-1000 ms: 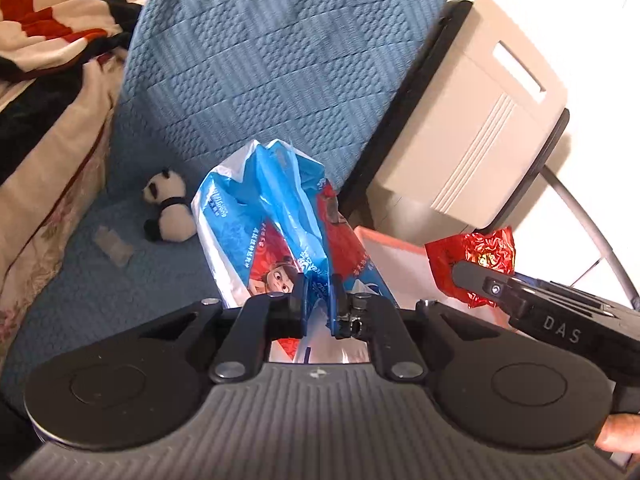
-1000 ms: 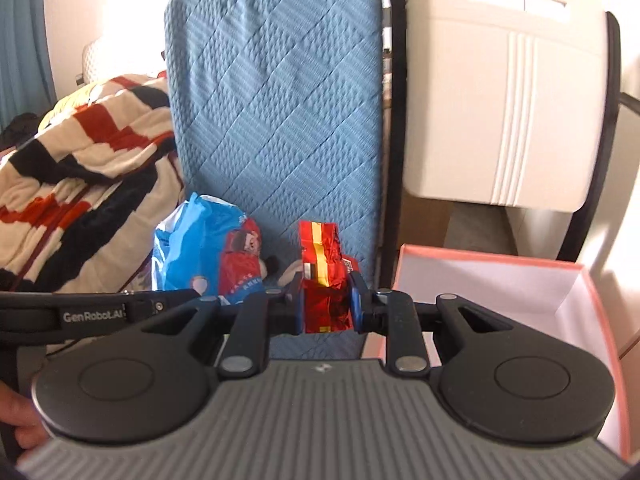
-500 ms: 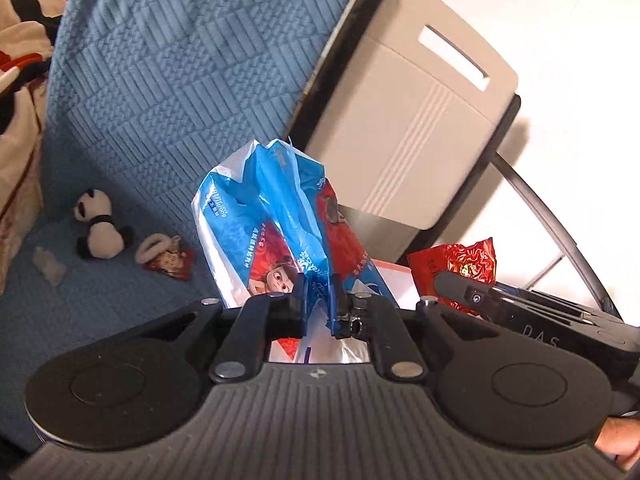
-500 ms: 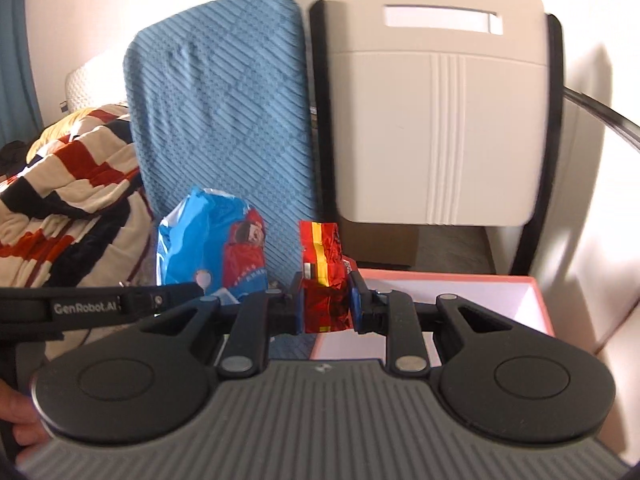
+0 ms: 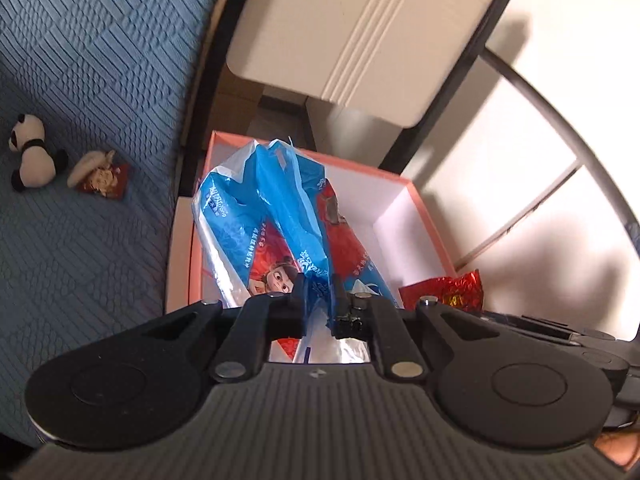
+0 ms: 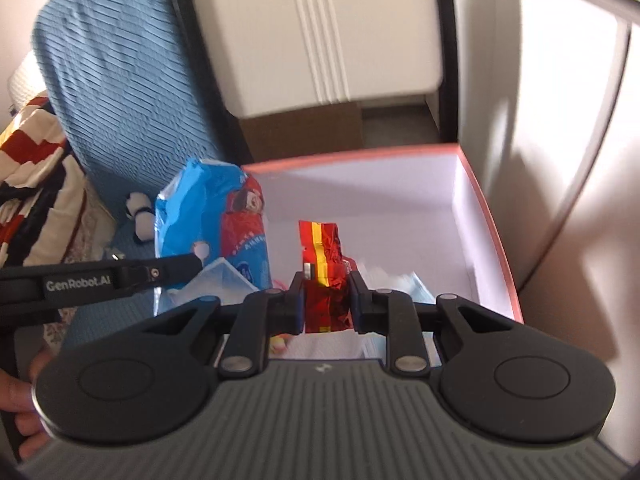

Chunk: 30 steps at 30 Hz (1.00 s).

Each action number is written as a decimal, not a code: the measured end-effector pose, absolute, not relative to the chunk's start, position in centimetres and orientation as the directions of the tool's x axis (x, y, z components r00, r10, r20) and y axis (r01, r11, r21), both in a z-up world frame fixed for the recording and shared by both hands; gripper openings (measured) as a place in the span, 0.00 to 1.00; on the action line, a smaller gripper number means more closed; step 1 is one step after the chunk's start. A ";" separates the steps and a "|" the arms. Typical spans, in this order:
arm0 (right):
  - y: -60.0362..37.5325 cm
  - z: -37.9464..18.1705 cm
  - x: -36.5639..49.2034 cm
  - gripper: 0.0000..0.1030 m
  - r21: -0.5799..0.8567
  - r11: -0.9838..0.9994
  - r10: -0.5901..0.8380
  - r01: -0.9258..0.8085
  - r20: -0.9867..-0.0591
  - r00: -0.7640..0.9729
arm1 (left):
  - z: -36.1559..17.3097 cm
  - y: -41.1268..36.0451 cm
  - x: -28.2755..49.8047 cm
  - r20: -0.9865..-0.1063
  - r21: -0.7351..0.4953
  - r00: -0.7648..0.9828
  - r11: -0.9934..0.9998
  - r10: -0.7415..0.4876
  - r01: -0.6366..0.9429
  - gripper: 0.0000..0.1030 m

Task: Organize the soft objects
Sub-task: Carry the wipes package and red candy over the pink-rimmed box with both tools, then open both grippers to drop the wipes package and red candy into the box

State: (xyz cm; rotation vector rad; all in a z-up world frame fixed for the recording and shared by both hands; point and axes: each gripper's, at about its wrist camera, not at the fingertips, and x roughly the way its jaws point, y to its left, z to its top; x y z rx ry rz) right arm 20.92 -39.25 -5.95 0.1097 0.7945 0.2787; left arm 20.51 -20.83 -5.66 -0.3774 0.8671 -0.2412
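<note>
Over one pink box, two hand-held grippers clamp two packets.

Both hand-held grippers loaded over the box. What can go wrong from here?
1. The left hand-held gripper pinches only a thin fold of the blue bag; it may slip or tear.
2. The bag hangs over the left rim of the pink box; it may snag or land outside.
3. The right hand-held gripper, holding the red packet, sits close beside the left one; they may collide.

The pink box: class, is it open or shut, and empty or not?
Open and not empty. The pink box has no lid on, its white inside shows, and pale packets lie at its bottom.
</note>
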 end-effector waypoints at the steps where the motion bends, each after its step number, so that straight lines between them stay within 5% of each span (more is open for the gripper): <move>1: -39.6 -6.7 20.9 0.24 0.204 0.960 0.279 -0.191 -0.702 0.655 | -6.0 -21.1 20.6 -0.700 -0.414 0.618 0.909 -0.356 0.055 0.12; 15: -41.8 -10.4 21.0 0.25 0.217 0.966 0.257 -0.139 -0.751 0.609 | -7.6 -22.7 21.1 -0.750 -0.392 0.560 0.918 -0.352 0.051 0.12; 16: -41.9 -10.4 21.0 0.25 0.220 0.966 0.257 -0.137 -0.749 0.611 | -7.4 -22.8 21.1 -0.747 -0.387 0.566 0.920 -0.348 0.056 0.15; 20: -42.3 -9.8 20.9 0.28 0.229 0.965 0.260 -0.132 -0.736 0.625 | -6.5 -22.7 20.9 -0.737 -0.376 0.583 0.924 -0.343 0.069 0.51; 30: -41.2 -5.8 19.7 0.29 0.203 0.966 0.257 -0.162 -0.663 0.703 | -0.4 -20.3 18.6 -0.630 -0.342 0.710 0.933 -0.313 0.108 0.51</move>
